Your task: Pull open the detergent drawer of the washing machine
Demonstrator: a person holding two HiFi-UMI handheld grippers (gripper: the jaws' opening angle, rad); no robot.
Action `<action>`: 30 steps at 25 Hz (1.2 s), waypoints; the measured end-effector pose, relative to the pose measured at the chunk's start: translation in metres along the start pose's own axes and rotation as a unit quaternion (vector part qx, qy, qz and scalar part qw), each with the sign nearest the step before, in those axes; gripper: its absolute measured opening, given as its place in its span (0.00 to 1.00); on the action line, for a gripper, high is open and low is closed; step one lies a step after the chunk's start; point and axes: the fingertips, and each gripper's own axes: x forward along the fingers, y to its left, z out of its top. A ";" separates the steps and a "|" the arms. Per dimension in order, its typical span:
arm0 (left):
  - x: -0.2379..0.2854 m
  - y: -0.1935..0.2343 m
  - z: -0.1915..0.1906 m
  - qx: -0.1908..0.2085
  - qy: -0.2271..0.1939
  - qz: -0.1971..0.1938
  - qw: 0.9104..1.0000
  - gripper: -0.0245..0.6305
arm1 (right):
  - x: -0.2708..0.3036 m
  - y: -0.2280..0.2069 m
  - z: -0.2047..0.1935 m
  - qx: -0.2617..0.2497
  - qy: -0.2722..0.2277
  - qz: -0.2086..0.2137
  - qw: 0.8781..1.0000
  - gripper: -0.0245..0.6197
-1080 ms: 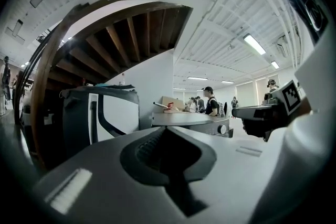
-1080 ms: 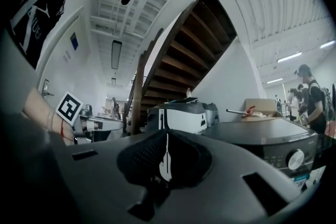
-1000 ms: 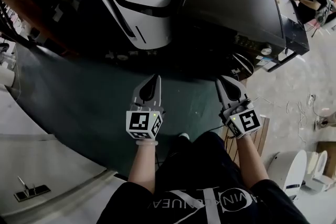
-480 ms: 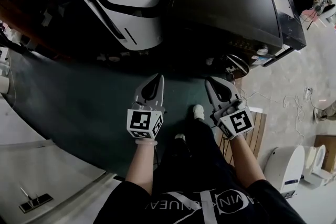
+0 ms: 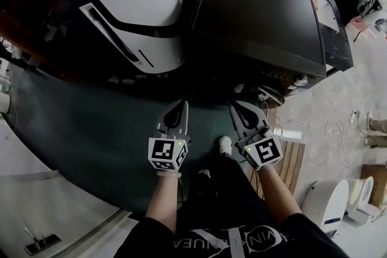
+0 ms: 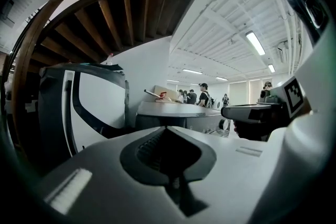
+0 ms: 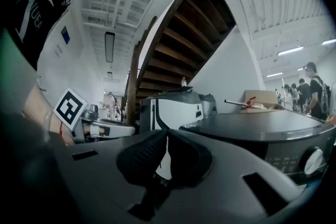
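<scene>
Two forearms reach forward, side by side and apart. The left gripper (image 5: pixel 182 104) and right gripper (image 5: pixel 236 107) both point level, each with its fingers pressed together on nothing. Open mat (image 5: pixel 91 124) lies between them and the machines. One dark washer (image 5: pixel 260 21) stands beyond the right gripper, untouched; its drawer cannot be made out. One white machine (image 5: pixel 142 9) stands left of it.

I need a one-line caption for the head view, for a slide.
Head view: a person stands before a dark washing machine, holding the left gripper and right gripper shut and empty.
</scene>
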 end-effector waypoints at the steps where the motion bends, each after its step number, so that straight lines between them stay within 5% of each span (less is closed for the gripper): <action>1: 0.006 0.000 -0.003 -0.001 0.002 -0.002 1.000 0.05 | 0.004 -0.004 -0.004 0.000 0.000 -0.002 1.000 0.06; 17: 0.091 -0.009 -0.062 -0.047 0.048 -0.025 0.997 0.05 | 0.041 -0.052 -0.071 0.042 0.047 0.005 0.998 0.06; 30: 0.151 -0.008 -0.088 -0.087 0.045 -0.035 0.995 0.05 | 0.072 -0.072 -0.113 0.050 0.066 0.025 0.996 0.06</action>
